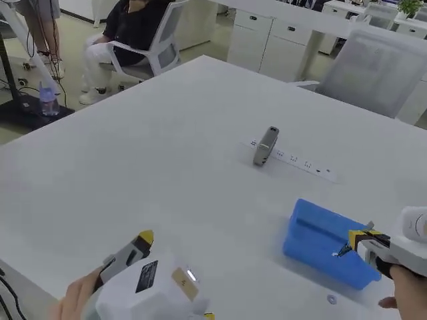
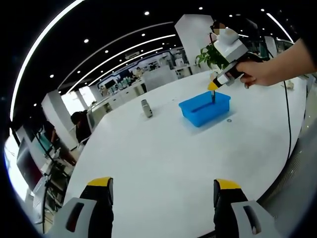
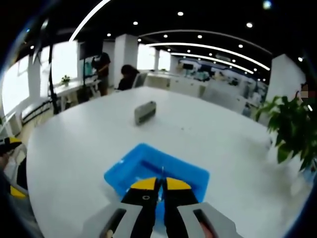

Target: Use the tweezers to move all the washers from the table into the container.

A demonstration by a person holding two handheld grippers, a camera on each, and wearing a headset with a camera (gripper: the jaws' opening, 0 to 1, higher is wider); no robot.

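1. White office surface [image 1: 167, 167] carries the blue container [image 1: 310, 253] at the head view's lower right.
2. Right claw [image 3: 159, 184] is clamped tight on the tweezers [image 3: 162, 173], tips poised over the container, likely for a release. Whether they carry anything is too small to tell.
3. One washer [image 1: 331, 299] lies just below the container.
4. Left claw [image 2: 163, 183] gapes wide, empty, parked aside.

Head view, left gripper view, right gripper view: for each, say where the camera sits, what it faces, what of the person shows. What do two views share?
Head view: on the headset, looking down at the table; left gripper and right gripper at its bottom.
Left gripper view: on that gripper, facing the blue container; a hand holds the right gripper.
Right gripper view: on that gripper, over the container, jaws shut on tweezers.
All share the container.
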